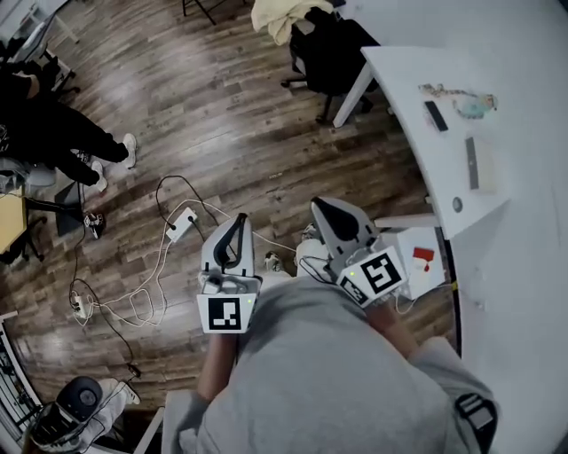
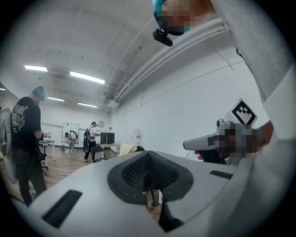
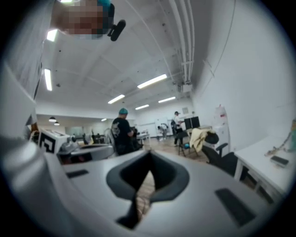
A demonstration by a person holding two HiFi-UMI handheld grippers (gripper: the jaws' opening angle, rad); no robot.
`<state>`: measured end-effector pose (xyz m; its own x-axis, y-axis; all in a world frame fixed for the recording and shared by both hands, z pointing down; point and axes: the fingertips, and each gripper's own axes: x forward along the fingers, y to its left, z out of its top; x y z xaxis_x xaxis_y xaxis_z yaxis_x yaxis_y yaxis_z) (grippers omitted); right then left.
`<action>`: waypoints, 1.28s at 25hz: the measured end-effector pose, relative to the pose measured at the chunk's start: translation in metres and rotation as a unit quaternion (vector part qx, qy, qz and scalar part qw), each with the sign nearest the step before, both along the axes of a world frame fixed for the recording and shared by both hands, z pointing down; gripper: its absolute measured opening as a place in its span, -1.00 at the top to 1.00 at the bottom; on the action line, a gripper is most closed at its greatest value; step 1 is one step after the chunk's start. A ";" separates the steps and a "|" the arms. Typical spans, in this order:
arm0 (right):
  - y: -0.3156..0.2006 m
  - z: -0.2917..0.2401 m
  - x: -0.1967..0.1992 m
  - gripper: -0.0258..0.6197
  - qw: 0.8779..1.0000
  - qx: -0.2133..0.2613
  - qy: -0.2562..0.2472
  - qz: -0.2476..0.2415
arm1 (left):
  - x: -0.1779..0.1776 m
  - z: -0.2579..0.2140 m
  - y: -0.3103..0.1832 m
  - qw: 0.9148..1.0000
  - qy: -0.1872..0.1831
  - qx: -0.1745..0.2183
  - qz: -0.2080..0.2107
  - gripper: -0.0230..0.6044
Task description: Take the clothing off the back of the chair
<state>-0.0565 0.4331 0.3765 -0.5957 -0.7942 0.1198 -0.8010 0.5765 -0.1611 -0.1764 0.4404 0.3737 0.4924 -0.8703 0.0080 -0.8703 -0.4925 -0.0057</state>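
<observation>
Left gripper [image 1: 238, 222]: held close in front of the person carrying my rig, pointing level, jaws pressed together with nothing between them.
Right gripper [image 1: 330, 213]: just beside the left one, its tips meeting as well, likewise empty.
Clothing [image 1: 282, 18]: a pale cream garment heaped over the top edge of the backrest, well apart from both grippers.
Chair [image 1: 330, 53]: a black office chair on the wood floor, just off the corner of the white table [image 1: 497, 160].
Handling: I judge the garment soft, light and floppy. It should sag and trail once lifted, and it could snag on the backrest or an armrest.
Where to take hold: I'd pinch a thick fold at the crest of the backrest, where the cloth bunches, rather than a loose hem. A second grip further along that top edge would keep it from dragging.
Stage: nothing is gripped yet. As I read it, the approach comes first, then the jaws must open.
</observation>
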 end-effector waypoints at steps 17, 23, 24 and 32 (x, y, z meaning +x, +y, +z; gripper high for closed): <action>-0.013 -0.007 -0.006 0.82 0.998 0.034 0.053 0.004 | 0.007 0.007 -0.010 1.000 -0.013 -0.009 0.011 0.82; -0.050 -0.001 0.000 0.82 0.999 0.035 0.037 -0.008 | 0.015 0.009 -0.046 1.000 -0.016 -0.011 -0.006 0.82; -0.057 0.000 0.001 0.82 0.999 0.033 0.036 -0.011 | 0.018 0.010 -0.053 1.000 -0.017 -0.012 -0.006 0.82; -0.133 0.007 0.020 0.82 0.999 0.016 0.039 -0.027 | 0.044 0.005 -0.125 1.000 -0.022 -0.013 -0.011 0.82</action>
<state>-0.0368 0.3006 0.3839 -0.6275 -0.7656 0.1417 -0.7782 0.6229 -0.0804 -0.1321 0.3150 0.3791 0.4711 -0.8806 0.0510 -0.8805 -0.4729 -0.0319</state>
